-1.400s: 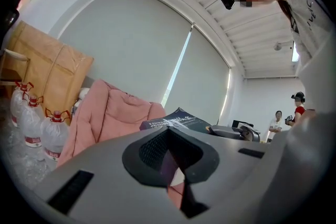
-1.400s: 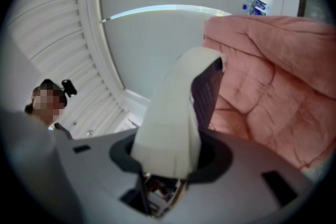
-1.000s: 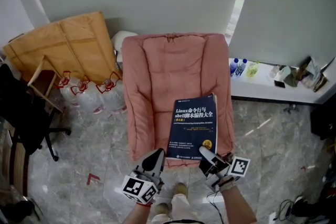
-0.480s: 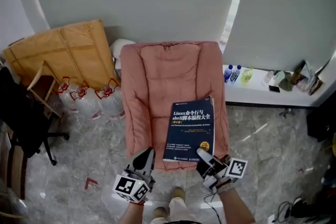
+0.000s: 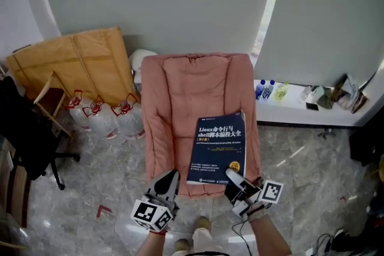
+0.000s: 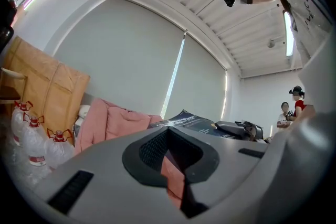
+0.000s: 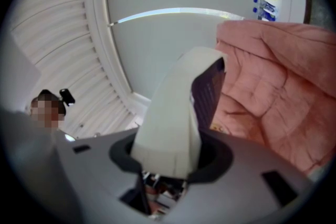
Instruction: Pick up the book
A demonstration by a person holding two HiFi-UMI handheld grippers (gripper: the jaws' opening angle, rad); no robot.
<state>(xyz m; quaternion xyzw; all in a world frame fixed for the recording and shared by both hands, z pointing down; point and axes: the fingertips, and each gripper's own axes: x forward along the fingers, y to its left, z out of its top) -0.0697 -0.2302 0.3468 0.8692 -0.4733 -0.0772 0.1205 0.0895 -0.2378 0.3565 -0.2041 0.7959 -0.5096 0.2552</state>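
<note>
Your right gripper [image 5: 233, 178]: clamped on book [image 5: 219, 144] corner | left gripper [image 5: 169, 178]: fingers together, empty | book now rides slightly higher above chair [image 5: 192, 84]; pickup is underway.

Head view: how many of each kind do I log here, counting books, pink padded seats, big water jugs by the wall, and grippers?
book: 1
pink padded seat: 1
water jugs: 3
grippers: 2, the left gripper and the right gripper
Total: 7
</note>
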